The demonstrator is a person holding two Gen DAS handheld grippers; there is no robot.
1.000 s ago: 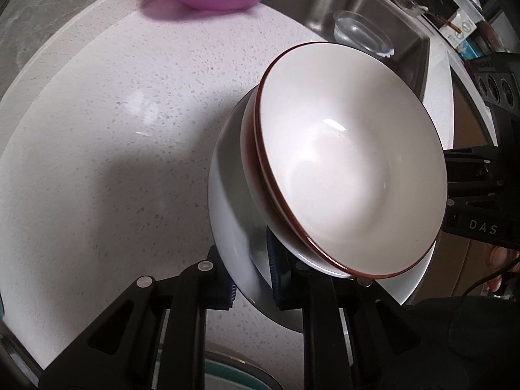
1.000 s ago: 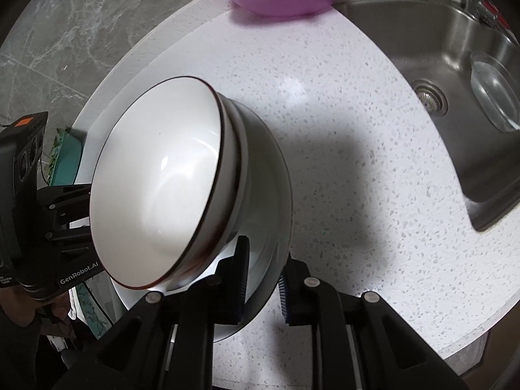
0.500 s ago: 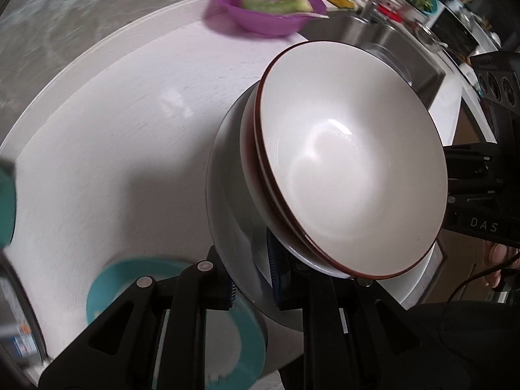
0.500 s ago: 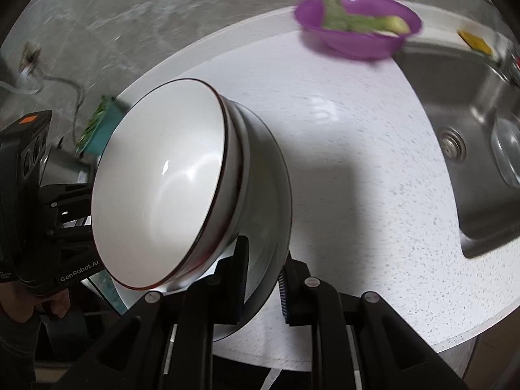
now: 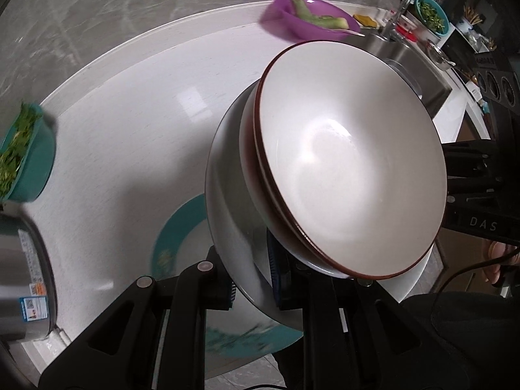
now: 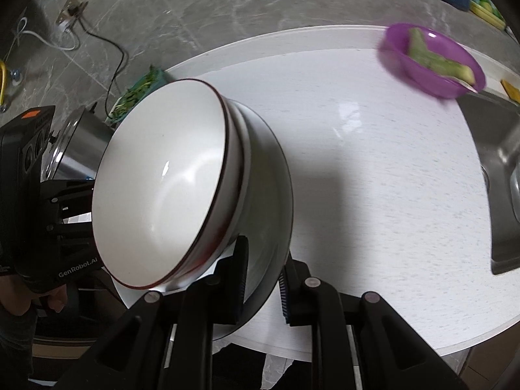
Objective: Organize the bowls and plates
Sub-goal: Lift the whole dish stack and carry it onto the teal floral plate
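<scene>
Left gripper and right gripper each clamped on opposite rims of a wide white plate, two nested cream bowls with brown rims riding on it above the speckled white counter, teal-rimmed plate below, purple plastic bowl holding green vegetable pieces farther back, steel sink beyond.

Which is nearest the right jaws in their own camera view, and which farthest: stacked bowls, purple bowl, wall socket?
1. Stacked bowls, on the plate the jaws pinch.
2. Purple bowl, upper right on the counter.
3. Wall socket, upper left, beyond the counter.
</scene>
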